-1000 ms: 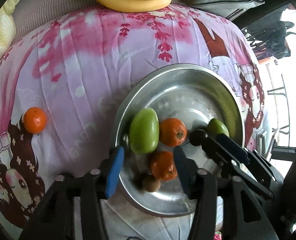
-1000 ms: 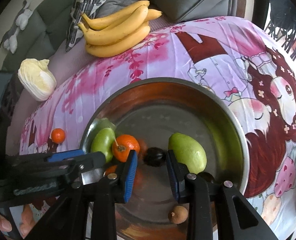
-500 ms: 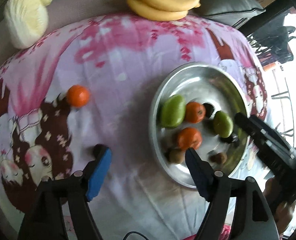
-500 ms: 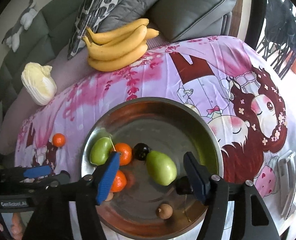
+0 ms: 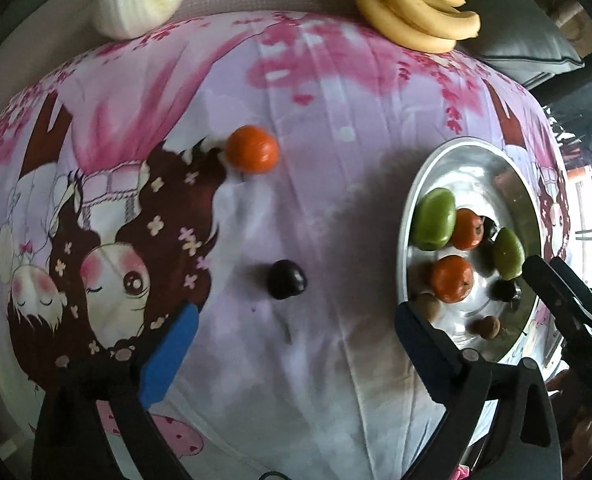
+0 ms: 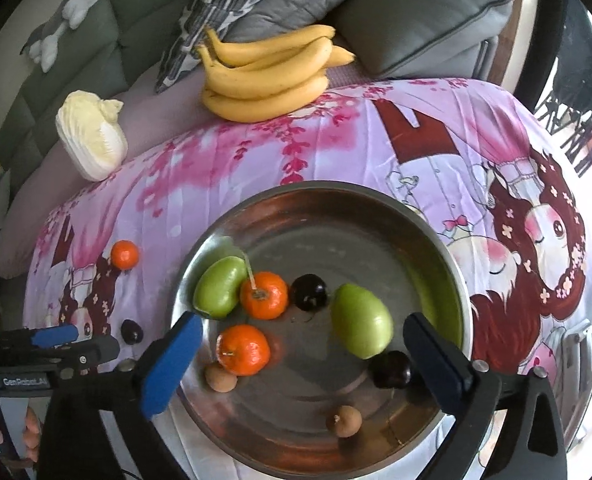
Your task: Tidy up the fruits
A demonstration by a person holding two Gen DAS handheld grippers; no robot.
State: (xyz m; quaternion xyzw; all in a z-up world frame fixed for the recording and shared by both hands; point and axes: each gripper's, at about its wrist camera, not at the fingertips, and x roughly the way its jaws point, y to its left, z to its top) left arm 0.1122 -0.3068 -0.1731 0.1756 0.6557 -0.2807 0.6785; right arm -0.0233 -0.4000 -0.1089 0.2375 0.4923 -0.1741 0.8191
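A steel bowl (image 6: 452,264) on the pink printed cloth holds two green mangoes (image 6: 360,326), two oranges (image 6: 263,295), two dark plums (image 6: 309,298) and two small brown longans (image 6: 343,421). My right gripper (image 6: 304,364) hangs over the bowl, its jaws opening with no fruit pressed between the pads. My left gripper (image 5: 296,344) points down at the cloth left of the bowl (image 5: 410,208), its jaws opening too and gripping nothing. A loose dark plum (image 5: 287,279) lies just beyond its fingertips. A loose orange (image 5: 252,155) rests farther off.
A bunch of bananas (image 6: 264,80) and a pale cabbage (image 6: 92,136) lie at the cloth's far edge against a sofa with grey cushions (image 6: 416,20). The left gripper (image 6: 56,344) shows at the right wrist view's left edge, with a person's fingers (image 6: 28,432) below it.
My left gripper has left the bowl and moved left over the cloth, its jaws spreading wide. My right gripper rose slightly and opened off the dark plum, which stays in the bowl.
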